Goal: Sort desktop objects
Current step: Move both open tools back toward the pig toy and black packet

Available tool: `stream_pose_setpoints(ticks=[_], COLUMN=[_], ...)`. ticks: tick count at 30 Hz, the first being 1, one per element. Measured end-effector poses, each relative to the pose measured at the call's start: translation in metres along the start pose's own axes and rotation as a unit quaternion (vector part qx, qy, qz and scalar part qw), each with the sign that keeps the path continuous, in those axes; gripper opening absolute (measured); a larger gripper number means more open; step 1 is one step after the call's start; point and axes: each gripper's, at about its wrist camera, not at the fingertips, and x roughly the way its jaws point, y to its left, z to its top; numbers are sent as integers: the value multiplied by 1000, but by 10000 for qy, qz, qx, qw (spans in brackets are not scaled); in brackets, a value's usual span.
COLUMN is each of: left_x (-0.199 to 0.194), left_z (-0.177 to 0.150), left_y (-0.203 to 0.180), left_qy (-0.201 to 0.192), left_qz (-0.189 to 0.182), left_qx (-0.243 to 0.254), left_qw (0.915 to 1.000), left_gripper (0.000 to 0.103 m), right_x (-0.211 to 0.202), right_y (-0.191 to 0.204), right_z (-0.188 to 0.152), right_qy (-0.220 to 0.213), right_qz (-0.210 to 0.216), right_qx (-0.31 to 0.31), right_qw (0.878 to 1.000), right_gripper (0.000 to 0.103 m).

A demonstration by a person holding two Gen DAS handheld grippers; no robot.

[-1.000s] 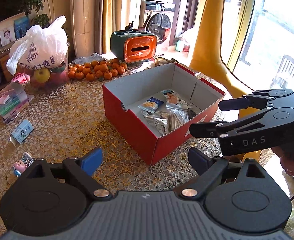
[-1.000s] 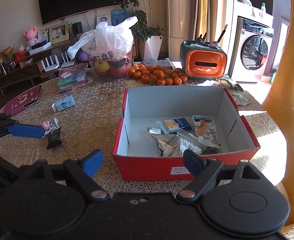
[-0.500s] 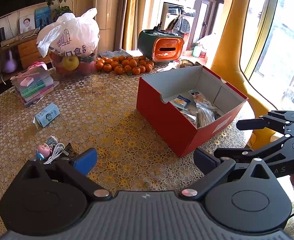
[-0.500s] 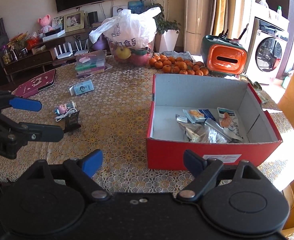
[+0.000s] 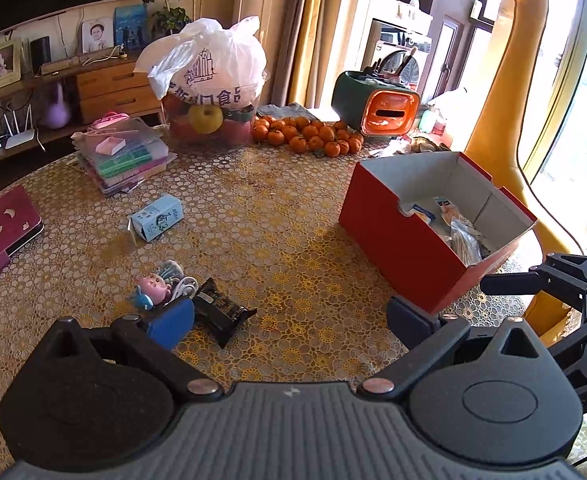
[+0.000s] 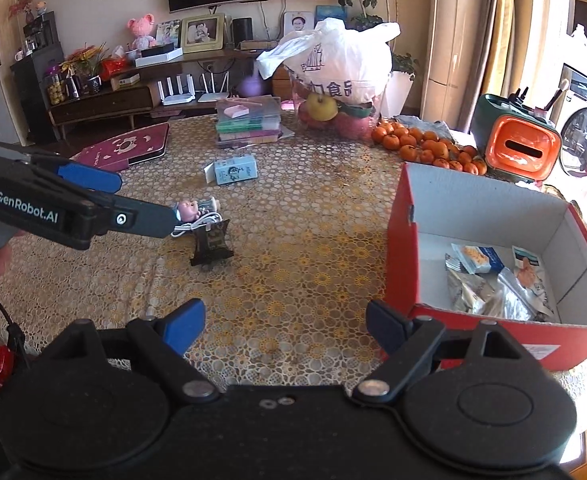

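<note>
Red cardboard box (image 6: 493, 344) sits near the right edge of the lace-covered worktop (image 5: 293, 240), already holding several snack packets (image 6: 489, 284), while three loose items lie apart from it toward the left: a dark foil packet (image 5: 221, 312), a pink cartoon figure with a coiled white cable (image 5: 157, 286) touching it, and a small blue-and-white carton (image 5: 157, 216) farther back. The left claw (image 5: 289, 316) hangs low over the worktop with its jaws spread wide and nothing between them, its left blue pad just beside the foil packet and the cable; the right claw (image 6: 285, 326) waits beside the box, equally wide open and empty. The likely next step is a pickup of the foil packet, and the trouble lies in the crowding: jaws closing there could snag the cable or nudge the figure, dragging both along, and a thin, slick packet lying flat may slide from the pads rather than lift. Compared with half a second earlier, the left claw has swung farther left and dropped closer to the packet, the box now sitting at the right of its view, and the right claw has turned to follow, bringing the left tool nearer the loose items in its view.
</note>
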Motion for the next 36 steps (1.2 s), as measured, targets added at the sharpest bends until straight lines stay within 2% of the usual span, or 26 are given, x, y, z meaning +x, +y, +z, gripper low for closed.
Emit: stream_pose_setpoints(ticks=[12, 21, 25, 36], left_x=[11, 28, 37, 75], left_z=[-4, -4, -3, -5], left_y=[52, 86, 103, 128], left_qy=[17, 52, 4, 184], left_qz=[359, 468, 501, 494], left_qx=[-78, -26, -173, -352], left_qw=[9993, 9989, 9986, 9980], left_gripper=[103, 103, 103, 102], right_x=[33, 65, 79, 122], right_y=[38, 52, 57, 64], right_z=[16, 26, 29, 37], right_qy=[18, 176, 230, 394], right_qz=[258, 438, 482, 572], right_qx=[-306, -330, -358, -364], right_qw=[9992, 9983, 9979, 9969], right_gripper=[87, 85, 84, 81])
